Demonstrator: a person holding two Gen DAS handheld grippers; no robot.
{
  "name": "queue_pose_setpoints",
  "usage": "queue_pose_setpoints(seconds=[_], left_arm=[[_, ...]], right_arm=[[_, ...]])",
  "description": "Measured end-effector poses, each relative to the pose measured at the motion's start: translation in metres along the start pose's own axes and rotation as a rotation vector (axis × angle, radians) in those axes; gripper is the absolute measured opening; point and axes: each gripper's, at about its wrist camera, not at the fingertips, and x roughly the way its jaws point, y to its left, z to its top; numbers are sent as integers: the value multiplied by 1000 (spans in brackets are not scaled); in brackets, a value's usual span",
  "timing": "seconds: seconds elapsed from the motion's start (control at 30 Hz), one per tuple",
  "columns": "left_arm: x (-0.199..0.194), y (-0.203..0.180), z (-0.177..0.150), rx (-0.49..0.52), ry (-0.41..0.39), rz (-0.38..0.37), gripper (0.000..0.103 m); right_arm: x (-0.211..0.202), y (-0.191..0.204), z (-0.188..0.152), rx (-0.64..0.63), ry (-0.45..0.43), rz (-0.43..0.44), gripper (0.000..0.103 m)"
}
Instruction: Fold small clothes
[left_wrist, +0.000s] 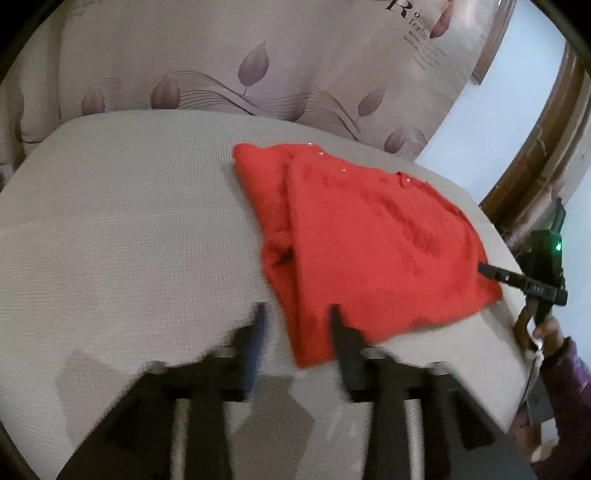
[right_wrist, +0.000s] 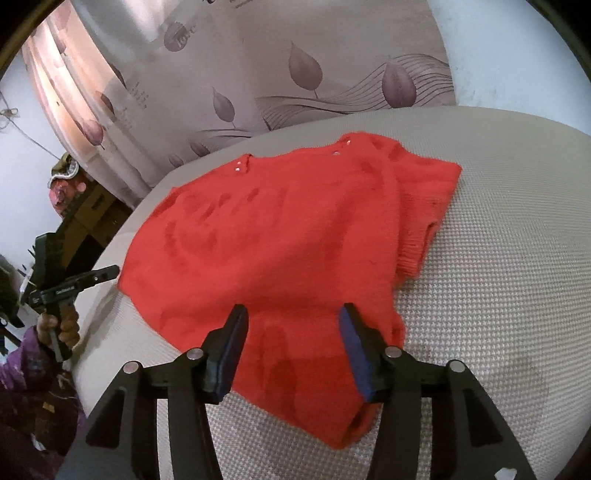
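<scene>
A red sweater (right_wrist: 280, 251) is lying partly folded on a grey woven pad (right_wrist: 498, 277), filling the middle of the right wrist view, with a ribbed cuff hanging toward the right of the frame and small pale beads near its top edge. A leaf-patterned curtain (right_wrist: 295, 81) is hanging behind the pad across the upper part of the frame.

The right gripper (right_wrist: 293, 317) is sitting at the lower centre of that view, its jaws standing apart and released; the near hem of the sweater is lying between the two blue pads (right_wrist: 231, 354), which are not pressing on it.

In the left wrist view, the sweater (left_wrist: 369, 240) is lying right of centre on the pad (left_wrist: 129, 221). The left gripper (left_wrist: 297, 317) is blurred at the bottom centre, its jaws spread and released, one finger sitting over the sweater's lower edge and the other over bare pad. It is gripping nothing.

At the left edge of the right wrist view, a hand (right_wrist: 61, 328) in a purple sleeve (right_wrist: 22, 365) is holding the left gripper's handle beside the pad. At the right edge of the left wrist view, the right gripper's finger is resting at the sweater's right corner.
</scene>
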Motion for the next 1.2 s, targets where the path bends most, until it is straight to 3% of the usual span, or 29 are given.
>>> queue_pose_setpoints(seconds=[0.13,0.17,0.2,0.3,0.47,0.6,0.73,0.77,0.83,0.87,0.9,1.03,1.2], left_arm=[[21,-17,6,56,45,-48,49],[25,-19,4,66,59,-28,44],[30,-19,1,70,82,-3,23],[26,-6,-5,5,88,-27,8],[18,-8,-16,32,92,0,6],[18,-14,-14,58,97,22,6],[4,-24,-14,119,27,35,7],[-1,-25,-12,113,4,27,8],[-13,-24,-7,106,-50,18,10],[-16,-25,-3,106,-69,27,14],[-17,-25,1,106,-76,25,18],[-10,-38,13,81,-111,-100,18],[39,-42,8,41,13,-69,18]], right_arm=[[0,-2,0,12,-5,10,48],[0,-2,0,12,-5,12,49],[0,-2,0,12,-5,13,50],[-1,-2,-1,12,-5,20,53],[-3,-2,-3,12,-4,50,65],[-7,-1,-5,18,-13,51,69],[-27,-16,-10,94,-110,82,72],[-35,-25,-12,139,-147,99,71],[-51,-44,-17,232,-215,106,54],[-54,-46,-17,243,-218,88,38],[-57,-44,-17,234,-213,61,33],[-56,1,-14,45,-170,19,32],[-18,35,-12,-106,-16,-94,32]])
